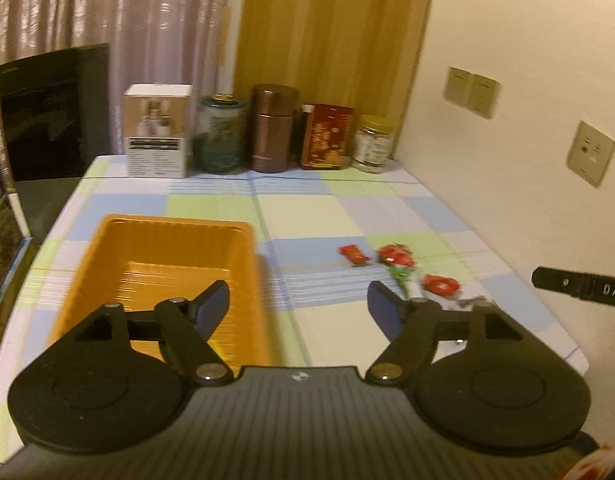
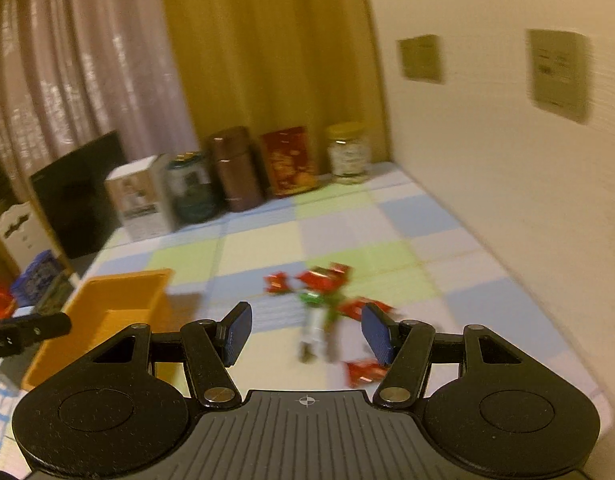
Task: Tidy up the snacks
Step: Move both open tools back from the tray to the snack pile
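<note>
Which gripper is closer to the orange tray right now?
Left. The left gripper hangs open just over the orange tray's near right corner. The right gripper is off to the tray's right, open above the red candies.

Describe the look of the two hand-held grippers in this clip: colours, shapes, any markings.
Both match. The left hand-held gripper and the right hand-held gripper have a black ribbed body with a small crosshair mark, two round black discs, black linkage arms with silver rivets, and blue ribbed fingertip pads. No cables or sleeves show.
</note>
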### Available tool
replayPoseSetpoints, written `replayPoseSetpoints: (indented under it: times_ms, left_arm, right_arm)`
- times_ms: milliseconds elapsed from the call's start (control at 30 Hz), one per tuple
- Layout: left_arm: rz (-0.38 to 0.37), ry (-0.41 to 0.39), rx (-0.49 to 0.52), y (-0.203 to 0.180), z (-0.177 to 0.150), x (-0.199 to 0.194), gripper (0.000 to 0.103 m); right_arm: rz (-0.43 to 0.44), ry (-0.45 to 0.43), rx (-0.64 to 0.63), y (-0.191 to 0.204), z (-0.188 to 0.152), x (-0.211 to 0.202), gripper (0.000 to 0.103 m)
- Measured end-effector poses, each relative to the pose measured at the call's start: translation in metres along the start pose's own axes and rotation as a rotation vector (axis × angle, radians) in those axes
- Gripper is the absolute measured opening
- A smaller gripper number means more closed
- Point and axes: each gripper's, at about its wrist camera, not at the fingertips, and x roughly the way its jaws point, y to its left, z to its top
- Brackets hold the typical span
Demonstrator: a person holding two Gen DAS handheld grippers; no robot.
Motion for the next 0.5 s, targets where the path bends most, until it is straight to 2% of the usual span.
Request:
replayPoseSetpoints:
  times_ms: [100, 233, 500]
  left_arm:
    - [-0.015, 0.01, 0.03, -0.022, -0.005, 0.007, 0.087]
    - [-0.043, 0.026, 0.056, -0.044, -0.011, 0.013, 0.093]
    - [-0.086, 0.051, 0.12, -0.075, -0.021, 0.033, 0.096]
  right_arm:
    - [-0.044, 0.005, 0.015, -0.019, -0.008, -0.011, 0.066]
    - [-0.086, 0.01, 0.037, -0.04, -0.019, -0.022, 0.071]
    - [-0.133, 0.041, 0.065, -0.069, -0.034, -0.025, 0.074]
